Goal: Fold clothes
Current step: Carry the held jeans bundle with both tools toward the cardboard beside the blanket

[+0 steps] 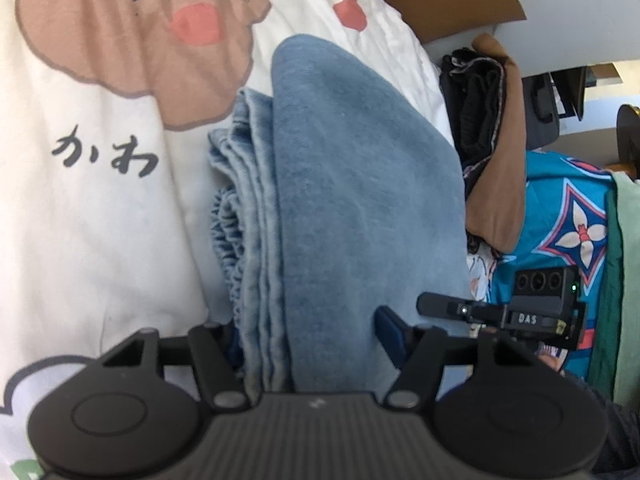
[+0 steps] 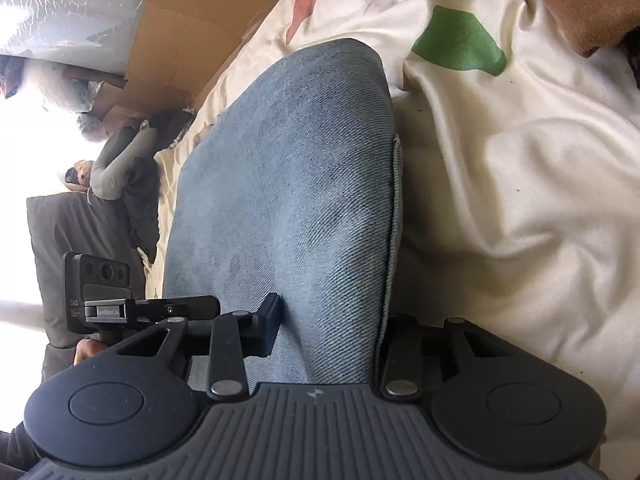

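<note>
Left wrist view fills mostly with the white cartoon-print bedsheet (image 1: pixel 100 208), and on it, from the centre down to 6 o'clock, lies the blue denim garment (image 1: pixel 352 184), doubled over several times. Your left gripper (image 1: pixel 316 344) straddles the bundle's near end, its jaws set wide on either side of the thick stack. Whether they press it or merely bracket it, you cannot tell from here. In the right wrist view your right gripper (image 2: pixel 332 340) takes the same garment (image 2: pixel 292 184) between its jaws the same way, with the left finger (image 2: pixel 268 328) against the cloth.

Judging by that, you are either carrying a folded bundle or bringing a last fold over. Either way, keep both grippers level with each other and moving together, so the layers do not slide apart.

Denim is heavy and stiff, so hold the whole thickness, not just the top ply.

The top layer is smooth and rounded; at 9 o'clock of it the stacked edges (image 1: pixel 244 200) show, one with a gathered, elastic-looking hem. At 2 o'clock, a dark and brown folded pile (image 1: pixel 488 128) sits just beside it.
</note>
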`<state>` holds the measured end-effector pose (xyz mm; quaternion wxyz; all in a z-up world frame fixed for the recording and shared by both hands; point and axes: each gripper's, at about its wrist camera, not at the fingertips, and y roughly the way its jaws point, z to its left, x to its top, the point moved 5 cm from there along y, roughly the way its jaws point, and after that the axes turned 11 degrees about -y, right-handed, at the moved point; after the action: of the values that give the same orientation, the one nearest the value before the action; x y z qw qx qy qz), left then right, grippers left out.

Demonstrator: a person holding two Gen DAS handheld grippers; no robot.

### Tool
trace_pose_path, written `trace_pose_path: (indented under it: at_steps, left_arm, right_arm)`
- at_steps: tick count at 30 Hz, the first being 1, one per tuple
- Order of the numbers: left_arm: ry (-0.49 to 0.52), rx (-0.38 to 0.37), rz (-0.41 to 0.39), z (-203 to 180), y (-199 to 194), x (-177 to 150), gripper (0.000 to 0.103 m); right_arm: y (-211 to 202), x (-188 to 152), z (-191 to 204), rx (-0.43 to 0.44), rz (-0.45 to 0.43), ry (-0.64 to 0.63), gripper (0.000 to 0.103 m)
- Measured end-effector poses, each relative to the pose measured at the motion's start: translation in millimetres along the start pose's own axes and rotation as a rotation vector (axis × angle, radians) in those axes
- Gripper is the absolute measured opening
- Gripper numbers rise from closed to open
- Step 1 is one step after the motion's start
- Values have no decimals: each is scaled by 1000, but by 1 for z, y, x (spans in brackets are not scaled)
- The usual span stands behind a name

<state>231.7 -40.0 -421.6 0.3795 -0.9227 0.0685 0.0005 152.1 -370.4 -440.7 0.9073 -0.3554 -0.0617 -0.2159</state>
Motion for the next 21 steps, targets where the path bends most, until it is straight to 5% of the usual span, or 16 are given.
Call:
trace_pose_path:
  at_steps: [9, 21]
  left_arm:
    - [-8, -20, -7, 0, 2, -1, 66]
    - [-12, 49, -22, -10, -1, -3, 60]
  right_arm:
    - [8, 2, 0, -14, 12, -1, 50]
    - [4, 9, 18, -83, 33, -25, 30]
